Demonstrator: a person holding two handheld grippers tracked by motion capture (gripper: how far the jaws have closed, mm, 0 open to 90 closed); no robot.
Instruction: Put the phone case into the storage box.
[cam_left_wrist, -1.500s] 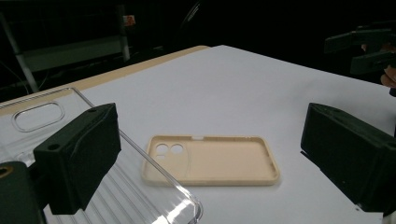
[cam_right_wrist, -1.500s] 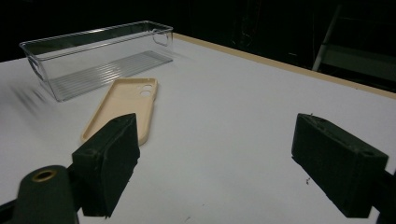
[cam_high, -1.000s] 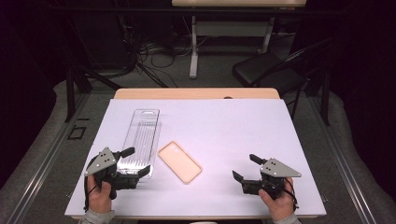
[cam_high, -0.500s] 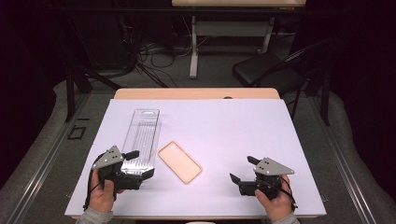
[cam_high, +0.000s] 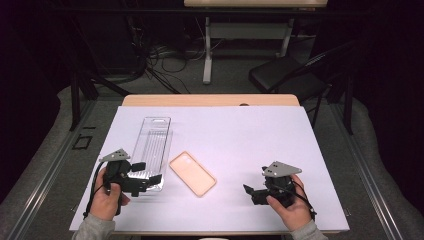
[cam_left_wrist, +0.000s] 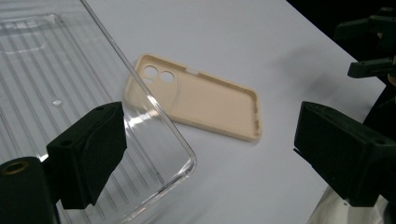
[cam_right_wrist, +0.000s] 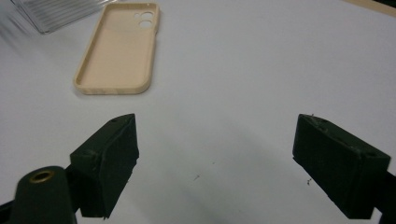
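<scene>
Your left claw (cam_high: 145, 172), jaws spread, straddles the tray's (cam_high: 152, 142) near corner; the case (cam_high: 192, 173) lies at its 3 o'clock, long axis running 10 to 4.

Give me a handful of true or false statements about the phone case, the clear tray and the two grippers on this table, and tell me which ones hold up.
1. The beige phone case lies with its hollow inside facing up. True.
2. The right gripper is clamped on the phone case. False: its jaws stand open over bare white table cover, apart from the case.
3. The clear ribbed tray lies left of the phone case in the high view. True.
4. The phone case sits inside the tray. False: it lies on the table cover beside the tray's near corner.
5. The left gripper is at the tray's near end with its jaws open. True.
</scene>
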